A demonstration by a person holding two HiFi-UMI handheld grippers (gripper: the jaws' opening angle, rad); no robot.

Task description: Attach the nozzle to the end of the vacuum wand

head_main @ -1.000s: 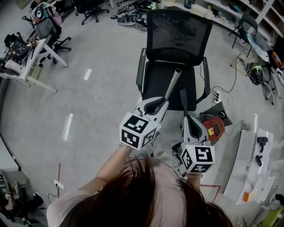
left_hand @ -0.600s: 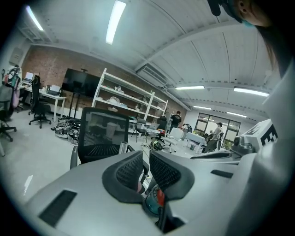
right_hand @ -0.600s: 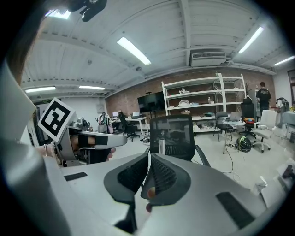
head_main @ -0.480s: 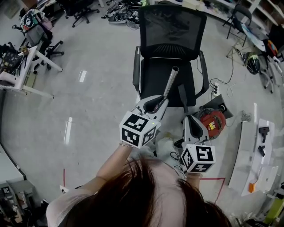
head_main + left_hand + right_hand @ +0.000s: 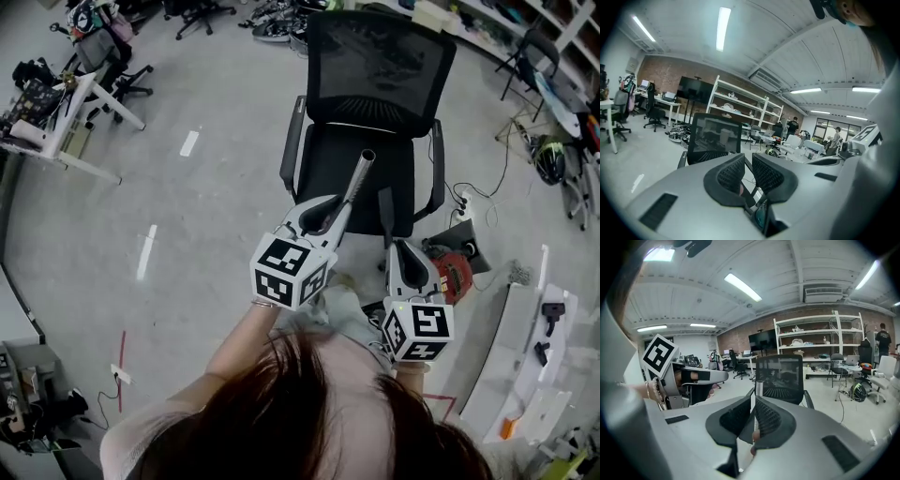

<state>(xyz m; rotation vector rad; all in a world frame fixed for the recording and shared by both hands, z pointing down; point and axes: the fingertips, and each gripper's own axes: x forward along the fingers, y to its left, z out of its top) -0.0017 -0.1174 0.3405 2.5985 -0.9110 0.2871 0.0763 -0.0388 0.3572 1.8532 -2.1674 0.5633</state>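
In the head view my left gripper is shut on a silver vacuum wand, which sticks out ahead of it over a chair seat. To its right, my right gripper is shut on a dark, narrow nozzle. The nozzle lies beside the wand with a small gap between them. The right gripper view shows the wand's tube upright in line with the right gripper, and the dark nozzle between its jaws. In the left gripper view the left gripper has its pads nearly together.
A black mesh office chair stands straight ahead. The red vacuum body sits on the floor at its right, by cables. A white table with tools is far right, and desks are far left.
Both grippers have shifted a little together over the chair, each keeping its hold. The gap between the wand and the nozzle looks unchanged.
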